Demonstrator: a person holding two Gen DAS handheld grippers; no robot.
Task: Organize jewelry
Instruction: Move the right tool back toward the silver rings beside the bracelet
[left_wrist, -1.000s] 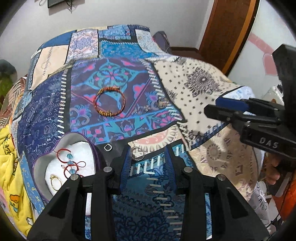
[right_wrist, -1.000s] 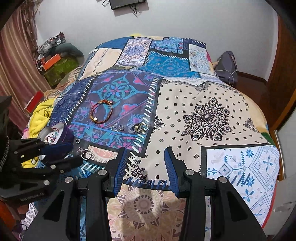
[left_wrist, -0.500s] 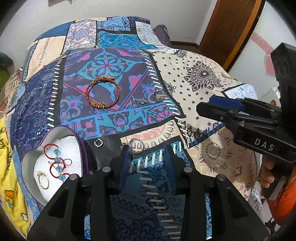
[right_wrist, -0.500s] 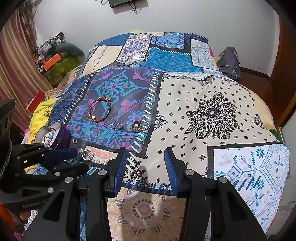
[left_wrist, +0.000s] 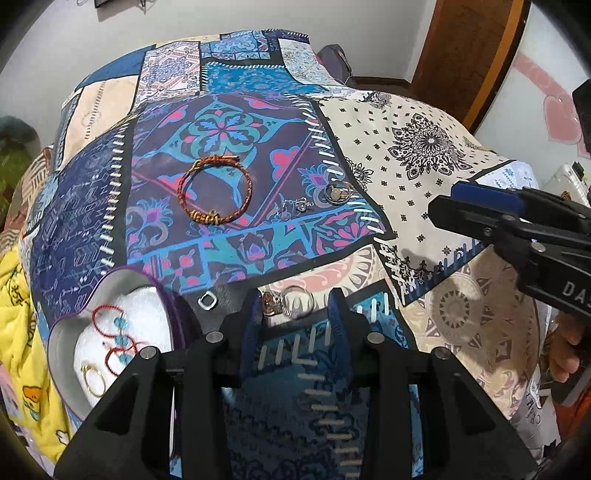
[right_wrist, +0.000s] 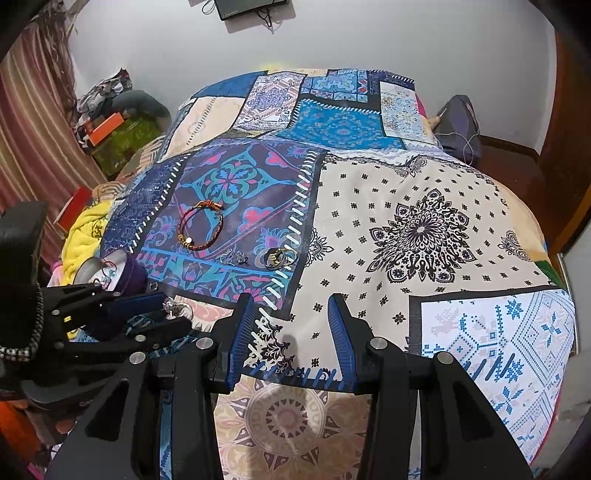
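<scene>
Two handheld grippers hover over a patchwork bedspread (right_wrist: 424, 192). Left gripper (left_wrist: 293, 308), jaws partly apart, frames a silver ring (left_wrist: 286, 301) without visibly gripping it. Right gripper (right_wrist: 291, 325), partly apart, holds nothing. Purple-rimmed jewelry box (left_wrist: 110, 332) sits left; braided bracelet (left_wrist: 214, 192) lies further up the bedspread

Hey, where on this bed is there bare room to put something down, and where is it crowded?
Free: the cream patch with the black medallion, beyond the right tongs. Also free: the far blue panels. Crowded: near the left tongs, with the silver ring, jewelry box, braided bracelet and gold ring.
</scene>
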